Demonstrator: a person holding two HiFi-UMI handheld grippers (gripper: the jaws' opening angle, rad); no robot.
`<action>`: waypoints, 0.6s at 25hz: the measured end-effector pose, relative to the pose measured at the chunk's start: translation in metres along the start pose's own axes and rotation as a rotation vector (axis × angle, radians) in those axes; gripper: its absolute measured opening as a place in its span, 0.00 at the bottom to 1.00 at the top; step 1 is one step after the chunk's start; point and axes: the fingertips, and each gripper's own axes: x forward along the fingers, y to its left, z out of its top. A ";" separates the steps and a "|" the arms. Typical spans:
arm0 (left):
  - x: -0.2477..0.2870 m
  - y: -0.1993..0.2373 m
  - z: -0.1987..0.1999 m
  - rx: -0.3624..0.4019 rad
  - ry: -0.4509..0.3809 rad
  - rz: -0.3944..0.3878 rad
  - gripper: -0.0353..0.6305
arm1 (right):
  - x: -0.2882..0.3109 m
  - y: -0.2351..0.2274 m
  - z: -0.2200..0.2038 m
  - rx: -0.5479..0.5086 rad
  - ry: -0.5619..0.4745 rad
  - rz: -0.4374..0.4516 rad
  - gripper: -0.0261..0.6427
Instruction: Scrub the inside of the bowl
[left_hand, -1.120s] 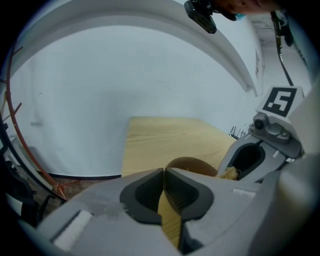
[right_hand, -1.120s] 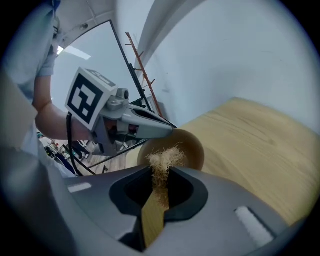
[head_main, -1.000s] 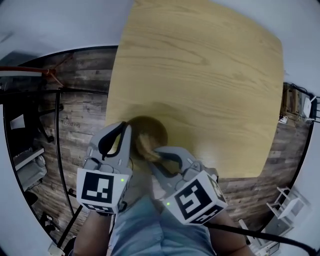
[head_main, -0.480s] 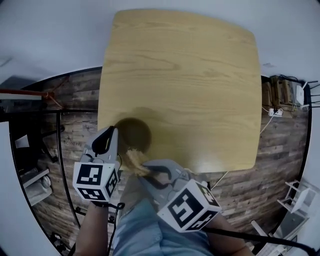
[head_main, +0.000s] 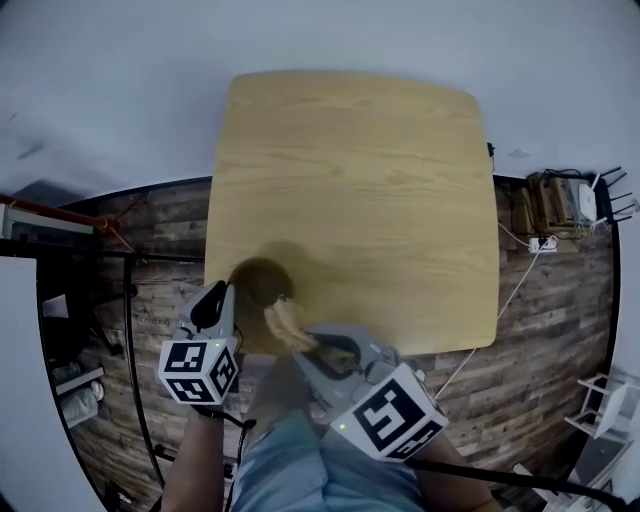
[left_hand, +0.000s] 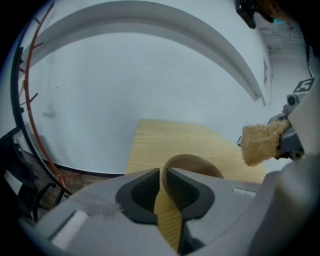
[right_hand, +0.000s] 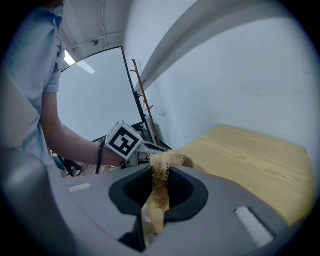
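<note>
Two grippers, one bowl, one scrubber and one table are all we count in the head view. The wooden table (head_main: 360, 190) fills the middle of the frame. The brown wooden bowl (head_main: 258, 280) sits at the table's lower left corner. The left gripper (head_main: 222, 296) reaches to the bowl's left rim from the lower left. The right gripper (head_main: 318, 350) comes from lower centre and carries a tan fibrous scrubber (head_main: 282, 322). We see the scrubber just below and right of the bowl, not inside it. Each gripper bears one marker cube, two in all.

One bowl rim stands between the left gripper's jaws in the left gripper view. The jaws are narrow and clamped on that rim at lower centre. At the right edge the scrubber hangs above and to the right of the bowl, apart from it.

One scrubber is pinched between the right gripper's jaws in the right gripper view, at lower centre. Its frayed tuft sticks out past the jaw tips. A person's forearm (right_hand: 65, 134) reaches in from the left.
</note>
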 end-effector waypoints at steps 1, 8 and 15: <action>-0.005 0.001 0.003 -0.008 -0.017 0.008 0.13 | -0.004 -0.003 0.002 -0.001 -0.014 -0.016 0.13; -0.069 -0.017 0.065 0.013 -0.226 0.081 0.13 | -0.042 -0.023 0.033 -0.047 -0.161 -0.118 0.13; -0.150 -0.080 0.133 0.065 -0.477 0.195 0.08 | -0.085 -0.017 0.074 -0.132 -0.311 -0.121 0.13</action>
